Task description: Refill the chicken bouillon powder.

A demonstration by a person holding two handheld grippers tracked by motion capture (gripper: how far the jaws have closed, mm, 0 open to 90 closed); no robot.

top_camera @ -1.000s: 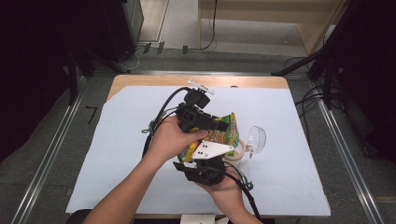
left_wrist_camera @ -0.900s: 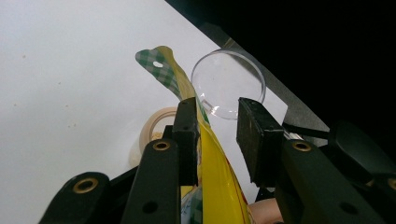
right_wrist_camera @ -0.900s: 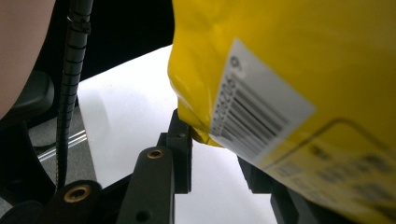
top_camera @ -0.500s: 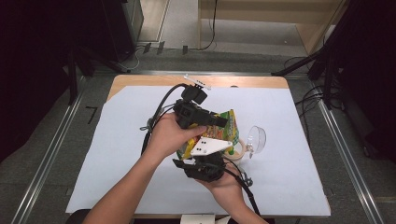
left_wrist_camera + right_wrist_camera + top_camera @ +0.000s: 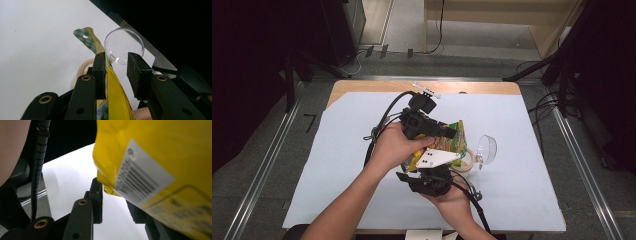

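At frame centre of the high view, the pouch (image 5: 453, 138) sits between the left gripper (image 5: 451, 133) above and the right gripper (image 5: 432, 172) below. The lid (image 5: 486, 148) lies right of it on the tabletop (image 5: 337, 150).

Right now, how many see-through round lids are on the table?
1. The clear round plastic lid lies on the white table cover, just right of the yellow snack pouch and the pale cup. Hands and grippers could hide another.

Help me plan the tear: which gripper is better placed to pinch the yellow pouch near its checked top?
Left. The left gripper has the yellow pouch between its open jaws, below the checked top; the right gripper sits at the barcoded bottom corner.
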